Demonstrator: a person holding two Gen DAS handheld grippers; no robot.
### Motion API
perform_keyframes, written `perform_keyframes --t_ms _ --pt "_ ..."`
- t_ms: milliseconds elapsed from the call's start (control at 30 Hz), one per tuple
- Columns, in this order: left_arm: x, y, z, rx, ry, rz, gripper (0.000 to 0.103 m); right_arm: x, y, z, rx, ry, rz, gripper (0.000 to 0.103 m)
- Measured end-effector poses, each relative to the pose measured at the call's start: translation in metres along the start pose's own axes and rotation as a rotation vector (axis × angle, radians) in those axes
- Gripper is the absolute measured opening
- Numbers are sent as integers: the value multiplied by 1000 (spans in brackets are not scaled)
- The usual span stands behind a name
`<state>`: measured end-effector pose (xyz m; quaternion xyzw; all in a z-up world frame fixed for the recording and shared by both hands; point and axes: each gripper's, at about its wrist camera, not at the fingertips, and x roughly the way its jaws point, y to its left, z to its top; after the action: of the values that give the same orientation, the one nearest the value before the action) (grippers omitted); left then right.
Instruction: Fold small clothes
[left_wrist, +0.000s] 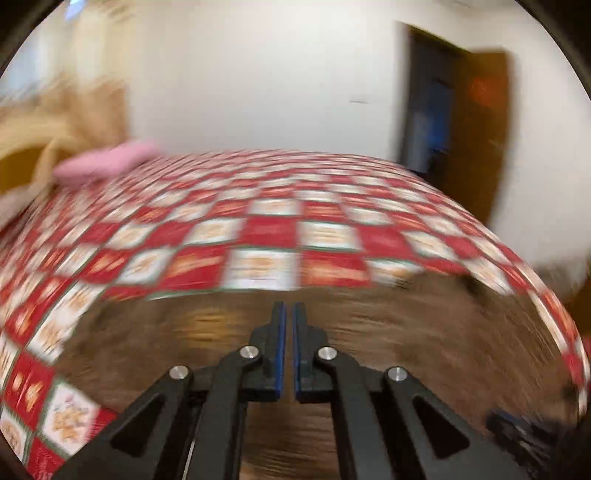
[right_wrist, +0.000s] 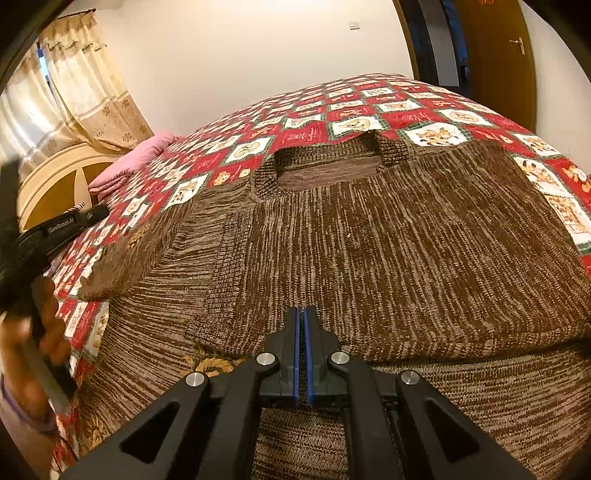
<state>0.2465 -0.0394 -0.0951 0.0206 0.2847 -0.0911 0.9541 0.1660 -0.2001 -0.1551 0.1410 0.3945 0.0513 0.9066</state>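
Note:
A brown knitted sweater (right_wrist: 369, 229) lies spread on the red-and-white checked bedspread (right_wrist: 332, 107), collar toward the far side, its left sleeve folded in across the body. My right gripper (right_wrist: 303, 314) is shut on the sweater's near hem fold. My left gripper (left_wrist: 289, 308) has its jaws nearly together above the blurred brown sweater (left_wrist: 369, 332); whether it holds cloth cannot be told. The left gripper also shows in the right wrist view (right_wrist: 66, 225), at the left edge, held by a hand.
A pink pillow (right_wrist: 136, 158) lies at the bed's far left by a cream headboard (right_wrist: 55, 173) and beige curtains (right_wrist: 81, 92). A brown door (right_wrist: 498, 55) stands open at the far right. The left wrist view is motion-blurred.

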Motion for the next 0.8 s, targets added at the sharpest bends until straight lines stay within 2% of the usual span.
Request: perform_keyframes --t_ms 67,133,167,200,267,333,367,400,467,500,567,633,700,733,767,800 --pt "0 -34 -10 70 23 -53 3 0 -1 0 8 0 8 2" --pt "2 -50 -20 87 55 -74 3 0 -2 0 14 -1 14 2" --pt "2 -52 -21 88 61 -69 4 0 -3 0 16 -1 17 2" --pt "2 -48 -23 78 64 -50 11 0 -3 0 18 -1 20 2" --pt "-1 -28 -22 16 66 15 13 0 -5 0 28 -1 30 2" --pt "-2 1 -18 -71 70 100 49 0 -6 -1 37 -2 40 2" --pt "-5 21 -16 -128 63 160 86 0 -7 -1 39 -2 43 2" --pt "-10 44 -13 -190 47 242 103 0 -7 -1 41 -2 45 2" --pt "-20 88 -12 -303 0 403 102 0 -8 -1 45 -3 49 2" --pt "-21 106 -12 -350 -5 459 102 0 -7 -1 46 -3 49 2" --pt "-17 147 -15 -476 47 550 103 0 -7 -1 46 -3 49 2" --pt "-2 187 -24 -605 153 578 101 0 -7 -1 45 -3 49 2" --pt "15 219 -35 -709 235 620 92 0 -7 -1 45 -3 49 2" --pt "26 230 -41 -747 280 607 90 0 -7 -1 45 -3 48 2" --pt "36 235 -47 -773 319 561 81 0 -7 -1 45 -3 48 2" --pt "43 236 -50 -777 339 551 80 0 -7 -1 44 -3 47 2"
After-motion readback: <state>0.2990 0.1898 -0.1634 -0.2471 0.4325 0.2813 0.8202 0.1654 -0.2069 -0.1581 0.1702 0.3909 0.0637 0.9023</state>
